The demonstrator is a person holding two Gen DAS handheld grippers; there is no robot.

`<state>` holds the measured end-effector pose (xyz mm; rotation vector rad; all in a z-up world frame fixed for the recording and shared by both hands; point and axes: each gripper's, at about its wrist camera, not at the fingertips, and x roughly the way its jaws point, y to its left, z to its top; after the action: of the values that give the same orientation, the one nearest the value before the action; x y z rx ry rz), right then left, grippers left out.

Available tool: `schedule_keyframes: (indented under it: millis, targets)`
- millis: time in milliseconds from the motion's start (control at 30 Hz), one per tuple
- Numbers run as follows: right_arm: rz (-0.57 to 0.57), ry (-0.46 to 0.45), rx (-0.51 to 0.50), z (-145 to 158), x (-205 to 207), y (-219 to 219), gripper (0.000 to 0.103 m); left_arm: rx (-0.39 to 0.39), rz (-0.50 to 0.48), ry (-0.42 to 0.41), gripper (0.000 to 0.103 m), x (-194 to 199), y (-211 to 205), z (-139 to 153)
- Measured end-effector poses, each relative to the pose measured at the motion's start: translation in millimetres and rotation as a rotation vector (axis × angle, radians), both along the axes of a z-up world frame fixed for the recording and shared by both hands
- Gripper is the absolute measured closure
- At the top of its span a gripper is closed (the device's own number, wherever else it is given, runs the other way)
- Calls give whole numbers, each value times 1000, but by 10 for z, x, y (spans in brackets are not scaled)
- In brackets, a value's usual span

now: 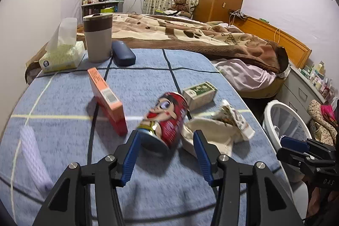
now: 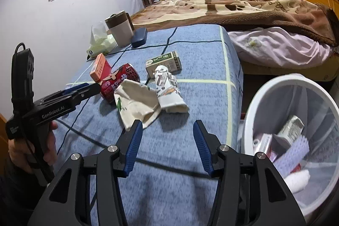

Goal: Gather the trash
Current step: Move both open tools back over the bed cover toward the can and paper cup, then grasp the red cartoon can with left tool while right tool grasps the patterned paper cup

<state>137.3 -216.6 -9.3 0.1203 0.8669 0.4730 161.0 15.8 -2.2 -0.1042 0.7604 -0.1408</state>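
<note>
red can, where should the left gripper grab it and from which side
Grip the red can across its round body, mid-length. It lies on its side with its base toward the open left gripper, so coming in low from that end looks best, one finger on each curved flank.

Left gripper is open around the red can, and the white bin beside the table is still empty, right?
Not quite. The left gripper is open around the red can, but the white bin is not empty: the right wrist view shows several pieces of trash already lying in it.
</note>
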Motion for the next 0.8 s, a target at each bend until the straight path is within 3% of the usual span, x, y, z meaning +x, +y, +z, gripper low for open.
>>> schedule_keyframes:
  millis: [33,467,800]
  targets:
    - [2,-1,-2,-2,22,11,42,4,-9,0,49,56,6,-5]
    - [21,28,-35,-164,370,179,42,52,-79,46,47,532,-16,-191]
    - [23,61,-28,-273,480,215,44,1,-71,94,44,614,57,-326]
